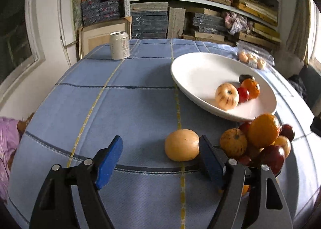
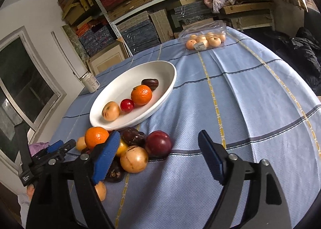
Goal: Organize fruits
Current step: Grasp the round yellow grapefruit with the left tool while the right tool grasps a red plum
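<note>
Okay, your white oval bowl (image 2: 128, 88) lies on the tabletop (image 2: 240, 108) with its long axis running from near-left to far-right in the right view, four fruits inside. A loose fruit pile (image 2: 132, 148) sits just beside its near rim. Only the left view shows the pale round fruit (image 1: 181, 145) against one of your left gripper (image 1: 160, 160) fingers; only the right view shows the dark red plum (image 2: 158, 143). Both grippers hover low, fingers wide apart, holding nothing, right gripper (image 2: 158, 156) near the pile.
</note>
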Motion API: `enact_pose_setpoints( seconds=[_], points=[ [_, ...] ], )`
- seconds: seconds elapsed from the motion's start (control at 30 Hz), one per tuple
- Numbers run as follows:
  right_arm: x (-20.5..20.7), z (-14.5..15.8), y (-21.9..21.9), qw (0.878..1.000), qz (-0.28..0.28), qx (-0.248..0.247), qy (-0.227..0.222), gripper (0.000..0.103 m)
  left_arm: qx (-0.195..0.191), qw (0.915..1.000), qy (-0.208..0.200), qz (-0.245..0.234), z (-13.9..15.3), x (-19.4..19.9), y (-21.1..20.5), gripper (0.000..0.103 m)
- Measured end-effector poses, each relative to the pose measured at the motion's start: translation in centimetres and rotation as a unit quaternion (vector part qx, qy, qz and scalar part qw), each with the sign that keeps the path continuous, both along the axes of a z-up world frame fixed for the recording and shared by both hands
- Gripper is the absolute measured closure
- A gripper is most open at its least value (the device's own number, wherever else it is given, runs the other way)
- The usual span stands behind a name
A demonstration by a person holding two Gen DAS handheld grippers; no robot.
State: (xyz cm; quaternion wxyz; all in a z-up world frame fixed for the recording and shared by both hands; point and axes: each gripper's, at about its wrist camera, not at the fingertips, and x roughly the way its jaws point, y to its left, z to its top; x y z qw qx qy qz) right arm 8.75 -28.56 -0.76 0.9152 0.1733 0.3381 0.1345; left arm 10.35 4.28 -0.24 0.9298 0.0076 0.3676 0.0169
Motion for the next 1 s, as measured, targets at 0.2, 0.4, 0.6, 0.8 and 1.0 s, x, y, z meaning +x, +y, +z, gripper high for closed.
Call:
enact_pose_setpoints(
  seconds=[0.2, 0.4, 0.6, 0.8, 1.0],
  points=[
    [-0.2, 0.1, 0.4, 1.0, 0.005, -0.006, -0.003, 0.02, 0.035, 0.9993, 0.006, -0.015, -1.1, 0.8, -1.4, 0.024],
    [-0.1, 0.1, 0.5, 1.0, 0.006, -0.006, -0.001, 0.02, 0.001, 0.9995, 0.029, -0.011, -1.7, 1.8, -0.3, 0.023],
    [0.2, -0.2, 0.4, 1.0, 0.001, -0.009, 0.006, 0.019, -0.003, 0.9994, 0.035, 0.0, -1.9, 1.9, 0.2, 0.019],
    [0.4, -0.4, 0.1, 1.0, -0.006, -0.008, 0.012, 0.019, 0.018, 0.9991, 0.031, 0.023, -1.6, 1.6, 1.0, 0.019],
    [0.7, -0.8, 0.7, 0.999, -0.011, -0.044, 0.018, 0.019, 0.015, 0.9978, 0.063, 0.017, -2.3, 2.4, 1.4, 0.019]
  ],
)
